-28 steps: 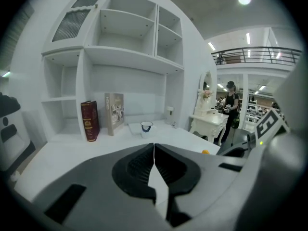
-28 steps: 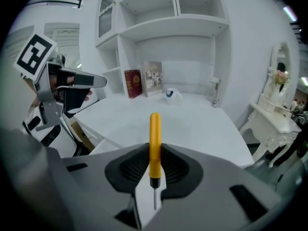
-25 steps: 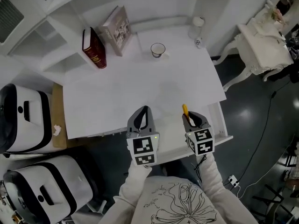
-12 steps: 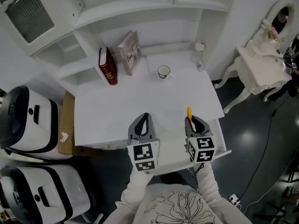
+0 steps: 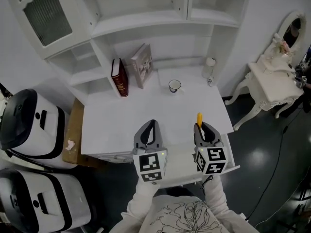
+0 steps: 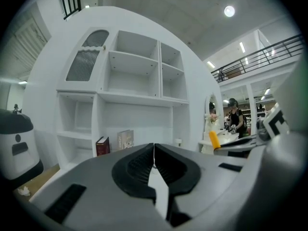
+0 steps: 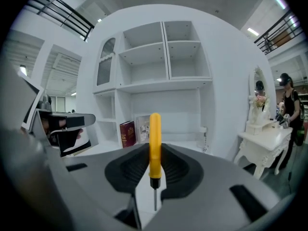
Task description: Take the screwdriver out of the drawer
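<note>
**Task status.** Extraction judged essentially complete.

- At left of the head view: left gripper (image 5: 151,124), fingers clenched tip to tip with nothing between them, poised over the front edge of the white table (image 5: 121,125).
- At right: right gripper (image 5: 200,126), fingers grasping the yellow-handled screwdriver (image 5: 199,118). Handle projecting forward past the fingertips, thin metal shaft pointing back toward the gripper body.
- Screwdriver location: in the right gripper, in the air near the table's front edge, clear of the open white drawer (image 5: 231,167) below.
- Remaining, as a judgement: set the tool down where required, then push the drawer shut, probably with the free left gripper.

**View differences.**

- Head view only: the drawer pulled out beneath both grippers. Also the table layout, with a dark red hardback book (image 5: 119,77) and a grey book (image 5: 142,66) upright at the back left and a small white cup (image 5: 174,85) further right.
- Left gripper view only: the closed contact line of the left gripper (image 6: 154,147), with the screwdriver (image 6: 213,139) side-on at the right.
- Right gripper view only: the exact hold of the right gripper (image 7: 154,150), with both pads pressed on the screwdriver (image 7: 154,134) just above its black collar and the shaft bare below.
- No drawer in either gripper view.
</note>
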Demonstrator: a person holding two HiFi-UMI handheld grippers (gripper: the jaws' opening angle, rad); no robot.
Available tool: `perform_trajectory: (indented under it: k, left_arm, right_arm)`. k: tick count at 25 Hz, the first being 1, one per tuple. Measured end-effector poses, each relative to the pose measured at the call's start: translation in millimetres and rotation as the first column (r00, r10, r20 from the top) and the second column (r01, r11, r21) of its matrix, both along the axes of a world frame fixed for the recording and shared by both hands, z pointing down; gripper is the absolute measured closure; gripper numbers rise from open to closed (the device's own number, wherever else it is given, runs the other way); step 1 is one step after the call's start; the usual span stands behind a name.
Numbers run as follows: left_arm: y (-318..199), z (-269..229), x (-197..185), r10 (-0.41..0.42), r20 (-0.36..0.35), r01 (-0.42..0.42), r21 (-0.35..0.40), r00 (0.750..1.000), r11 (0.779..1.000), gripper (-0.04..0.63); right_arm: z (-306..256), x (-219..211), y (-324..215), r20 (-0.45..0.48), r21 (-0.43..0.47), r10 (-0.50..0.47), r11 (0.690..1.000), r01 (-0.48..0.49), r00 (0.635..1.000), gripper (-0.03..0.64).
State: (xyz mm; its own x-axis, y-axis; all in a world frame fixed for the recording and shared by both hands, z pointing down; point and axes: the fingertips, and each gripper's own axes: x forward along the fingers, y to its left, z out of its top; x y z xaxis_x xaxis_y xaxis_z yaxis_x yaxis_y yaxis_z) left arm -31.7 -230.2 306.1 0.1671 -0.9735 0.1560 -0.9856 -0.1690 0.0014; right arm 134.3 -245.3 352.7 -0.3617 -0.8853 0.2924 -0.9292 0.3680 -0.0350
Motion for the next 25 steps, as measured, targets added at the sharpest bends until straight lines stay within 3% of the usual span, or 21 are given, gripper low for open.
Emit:
perform_trajectory:
  k: [25]
  left_arm:
    - [6, -13, 2, -0.012, 0.011, 0.011, 0.028, 1.000, 1.000, 0.588]
  right_arm:
    - [-34, 3, -1, 0.025, 0.086, 0.012, 0.996, -0.014, 1.000, 0.546]
